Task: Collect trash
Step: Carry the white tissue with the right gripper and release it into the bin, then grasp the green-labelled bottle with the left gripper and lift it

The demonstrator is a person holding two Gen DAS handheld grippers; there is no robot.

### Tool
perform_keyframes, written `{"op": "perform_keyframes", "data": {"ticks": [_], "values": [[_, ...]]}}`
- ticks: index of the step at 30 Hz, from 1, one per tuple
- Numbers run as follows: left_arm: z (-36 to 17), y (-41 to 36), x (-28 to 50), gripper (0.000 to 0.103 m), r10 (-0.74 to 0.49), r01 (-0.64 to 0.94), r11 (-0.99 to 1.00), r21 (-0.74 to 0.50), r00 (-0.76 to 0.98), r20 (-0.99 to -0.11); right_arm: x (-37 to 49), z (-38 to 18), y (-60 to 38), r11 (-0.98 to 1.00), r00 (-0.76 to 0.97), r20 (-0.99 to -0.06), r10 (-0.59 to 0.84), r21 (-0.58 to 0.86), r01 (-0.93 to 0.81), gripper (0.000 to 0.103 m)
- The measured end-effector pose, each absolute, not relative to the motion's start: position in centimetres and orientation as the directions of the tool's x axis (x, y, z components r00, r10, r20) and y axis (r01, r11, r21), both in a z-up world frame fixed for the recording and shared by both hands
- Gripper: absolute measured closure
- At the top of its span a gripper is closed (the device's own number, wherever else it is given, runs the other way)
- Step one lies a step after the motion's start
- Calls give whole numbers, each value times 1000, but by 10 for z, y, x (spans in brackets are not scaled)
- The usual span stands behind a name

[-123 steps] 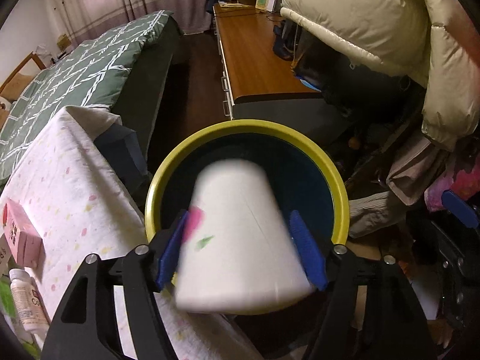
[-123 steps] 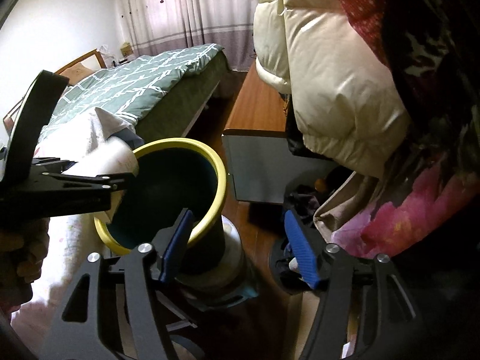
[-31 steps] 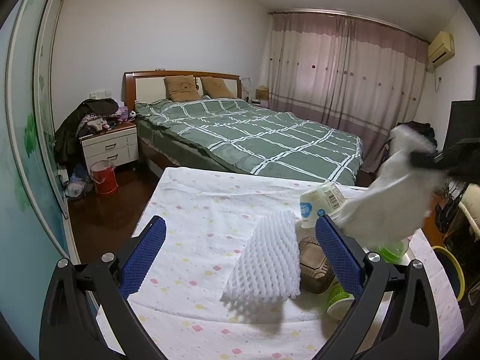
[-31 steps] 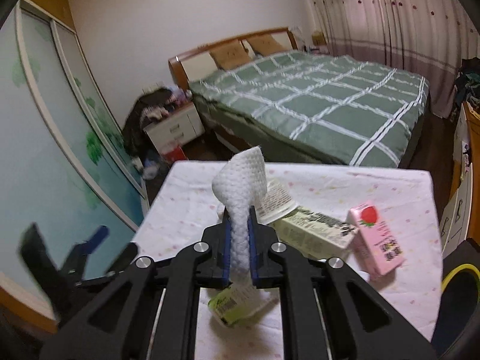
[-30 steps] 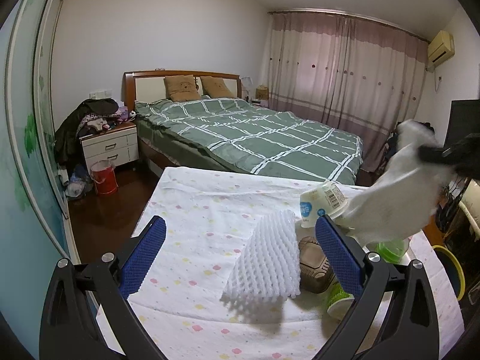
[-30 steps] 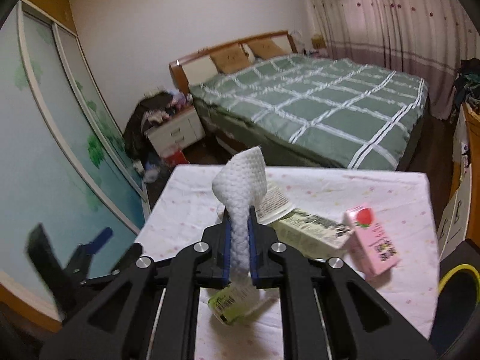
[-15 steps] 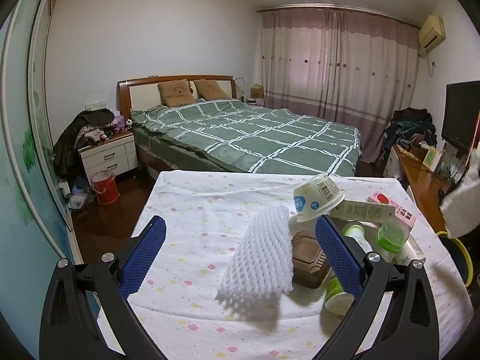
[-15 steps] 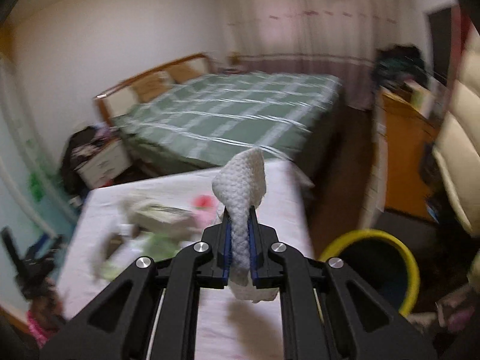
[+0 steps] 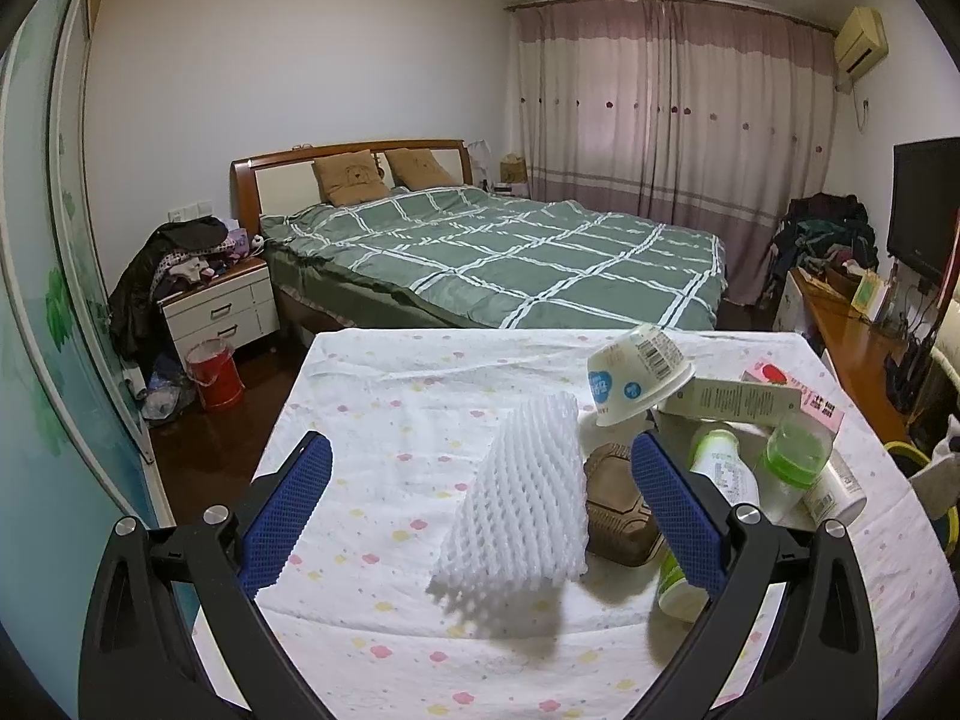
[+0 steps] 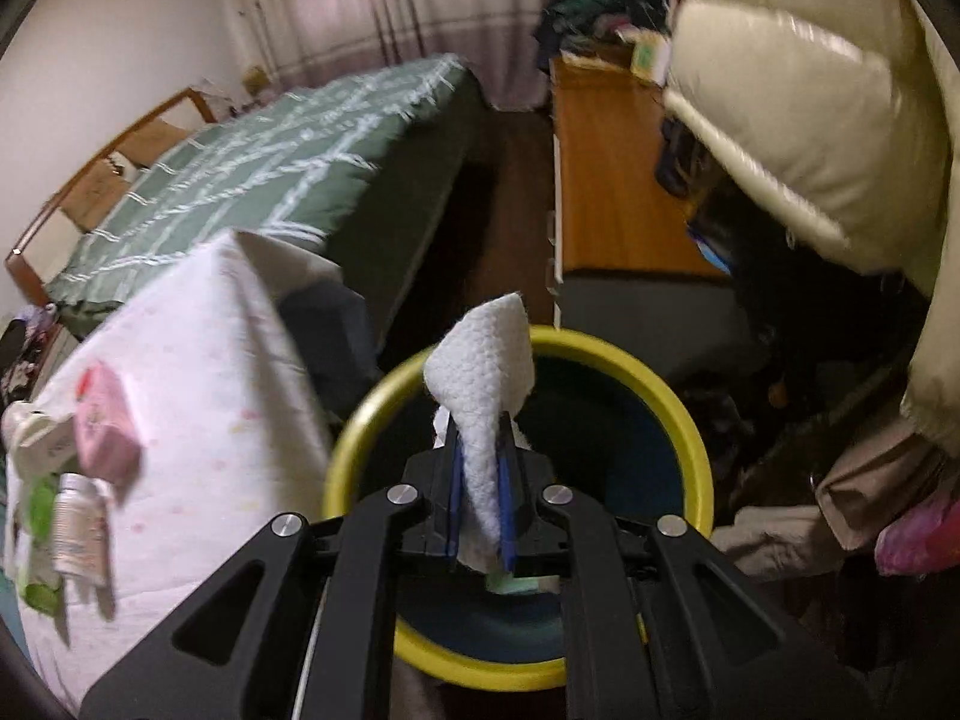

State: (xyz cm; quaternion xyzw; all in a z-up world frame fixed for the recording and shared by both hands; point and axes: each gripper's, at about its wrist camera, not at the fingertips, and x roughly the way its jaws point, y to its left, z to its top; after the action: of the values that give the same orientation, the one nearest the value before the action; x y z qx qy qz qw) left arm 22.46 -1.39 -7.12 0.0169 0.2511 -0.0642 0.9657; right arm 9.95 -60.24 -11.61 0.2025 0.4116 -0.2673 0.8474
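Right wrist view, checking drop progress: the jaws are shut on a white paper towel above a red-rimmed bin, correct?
Not quite: the bin's rim is yellow, not red, as the right wrist view shows. The rest holds: the right gripper has its jaws shut on the white paper towel above that bin.

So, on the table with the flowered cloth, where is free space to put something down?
The tablecloth is bare on the left and far side, from the foam net to the edges. The right side is crowded: yogurt cup, cartons, bottles.
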Motion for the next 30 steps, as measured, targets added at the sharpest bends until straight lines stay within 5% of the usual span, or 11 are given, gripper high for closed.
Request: {"op": "perform_keyframes", "data": {"ticks": [3,5,7,17,25,30], "values": [[-72,-17,225,5,-113,136,991,11,865,-489,100,-135,-608,762,484,-826,-287,109,638,89],[-73,-17,226,5,-112,137,990,14,864,-491,100,-141,-612,754,475,-832,-285,111,647,74],[-73,-17,226,5,-112,137,991,14,863,-493,99,-144,-617,749,472,-832,-291,109,653,69],[-75,-17,227,5,-138,159,987,-2,851,-507,102,-138,-603,777,505,-822,-263,130,616,63],[-78,-51,215,5,-373,407,911,-61,754,-541,107,-137,-588,803,522,-823,-226,145,577,62],[-97,-92,209,5,-388,503,864,14,683,-619,104,-131,-583,811,536,-814,-223,150,566,60]]}}
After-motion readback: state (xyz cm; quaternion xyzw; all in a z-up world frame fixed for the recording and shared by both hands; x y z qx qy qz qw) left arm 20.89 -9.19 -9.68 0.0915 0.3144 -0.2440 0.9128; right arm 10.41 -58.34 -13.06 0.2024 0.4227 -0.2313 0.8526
